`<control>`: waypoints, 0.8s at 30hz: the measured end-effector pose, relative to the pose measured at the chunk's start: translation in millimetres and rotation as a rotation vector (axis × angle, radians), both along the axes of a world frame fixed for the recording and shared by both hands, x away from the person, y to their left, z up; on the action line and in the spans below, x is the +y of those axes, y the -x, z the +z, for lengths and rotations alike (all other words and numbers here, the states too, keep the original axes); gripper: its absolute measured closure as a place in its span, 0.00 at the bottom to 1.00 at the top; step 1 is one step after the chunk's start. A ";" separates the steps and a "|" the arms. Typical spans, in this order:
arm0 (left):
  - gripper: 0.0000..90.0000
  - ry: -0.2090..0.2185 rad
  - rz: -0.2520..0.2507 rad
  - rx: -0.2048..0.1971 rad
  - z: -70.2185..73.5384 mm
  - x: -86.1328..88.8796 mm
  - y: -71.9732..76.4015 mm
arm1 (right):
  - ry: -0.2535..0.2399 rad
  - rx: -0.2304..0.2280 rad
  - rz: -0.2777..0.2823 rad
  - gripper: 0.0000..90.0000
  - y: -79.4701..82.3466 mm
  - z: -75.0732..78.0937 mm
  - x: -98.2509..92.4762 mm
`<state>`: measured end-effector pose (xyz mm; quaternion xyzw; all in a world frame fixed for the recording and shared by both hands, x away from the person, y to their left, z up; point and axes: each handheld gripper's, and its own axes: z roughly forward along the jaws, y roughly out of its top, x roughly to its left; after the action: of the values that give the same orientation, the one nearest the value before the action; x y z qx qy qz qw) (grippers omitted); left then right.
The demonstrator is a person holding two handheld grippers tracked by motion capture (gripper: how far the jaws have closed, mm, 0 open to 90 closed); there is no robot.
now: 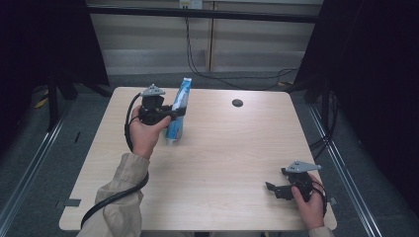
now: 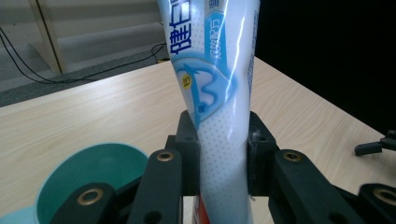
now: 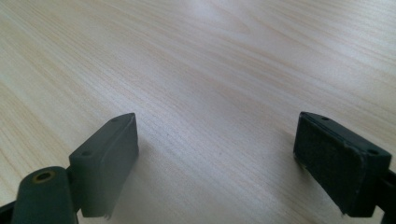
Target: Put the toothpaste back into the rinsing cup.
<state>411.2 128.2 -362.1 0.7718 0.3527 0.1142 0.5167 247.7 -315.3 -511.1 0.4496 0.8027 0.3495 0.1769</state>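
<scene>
A white and blue toothpaste tube (image 1: 180,104) stands nearly upright, tilted a little to the right, above the far left part of the wooden table (image 1: 222,148). My left gripper (image 1: 168,113) is shut on the tube's (image 2: 219,93) lower half, with one jaw on each side. My left gripper (image 2: 223,140) hangs beside a teal cup (image 2: 93,172), which sits just below and to its left. My right gripper (image 1: 274,189) rests low near the table's front right corner. In the right gripper view my right gripper (image 3: 217,149) stands open over bare wood with nothing between its fingers.
A small black round grommet (image 1: 237,102) sits in the tabletop at the far middle. Cables (image 1: 197,64) run along the floor behind the table. Dark curtains flank both sides. My right gripper's jaw tip (image 2: 373,147) shows far off at the table's edge.
</scene>
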 end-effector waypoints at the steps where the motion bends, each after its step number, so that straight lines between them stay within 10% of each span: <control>1: 0.81 0.001 0.000 0.000 0.4 0.4 -0.3 | 0.000 0.001 -0.001 0.15 0.0 0.1 0.1; 24: 0.81 0.047 0.041 -0.027 2.2 4.0 -9.1 | 0.000 0.001 -0.001 0.15 0.0 0.0 0.1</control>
<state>420.4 132.2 -359.9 0.7504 0.3641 0.1271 0.5368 247.7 -315.2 -511.1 0.4500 0.8026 0.3495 0.1767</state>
